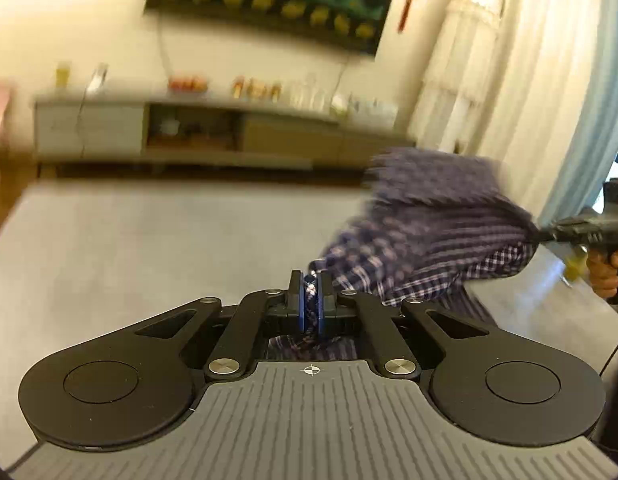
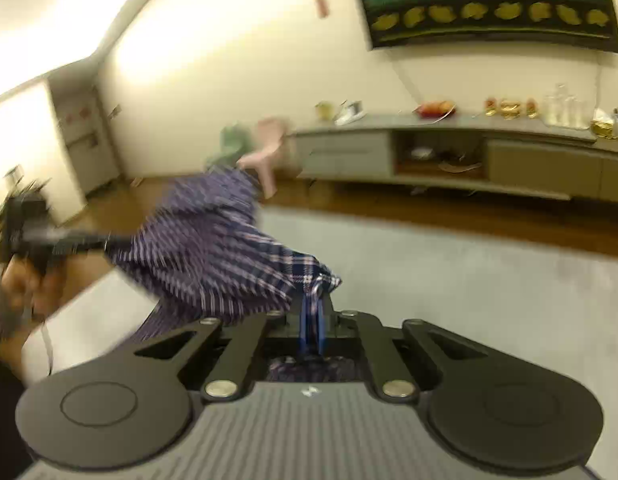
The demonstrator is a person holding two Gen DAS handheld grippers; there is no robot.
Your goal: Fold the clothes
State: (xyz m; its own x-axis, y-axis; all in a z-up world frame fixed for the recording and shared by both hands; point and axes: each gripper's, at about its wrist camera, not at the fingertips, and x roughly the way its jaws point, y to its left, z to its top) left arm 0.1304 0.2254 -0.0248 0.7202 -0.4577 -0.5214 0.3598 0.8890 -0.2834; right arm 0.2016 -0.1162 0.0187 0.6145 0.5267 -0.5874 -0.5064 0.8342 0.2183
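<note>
Left gripper [image 1: 311, 280] jaws pinch the plaid cloth [image 1: 429, 232] above the grey surface [image 1: 149, 248].

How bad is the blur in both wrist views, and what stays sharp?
Left wrist view: the plaid garment and cabinet are motion-smeared; the left gripper, shut on cloth, is crisp. Right wrist view: garment heavily streaked, the right gripper sharper; wall glare top left, fisheye bending throughout.

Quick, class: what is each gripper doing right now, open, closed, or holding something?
Left gripper: closed on the plaid garment.
Right gripper: closed on the same plaid garment, at another edge.
</note>
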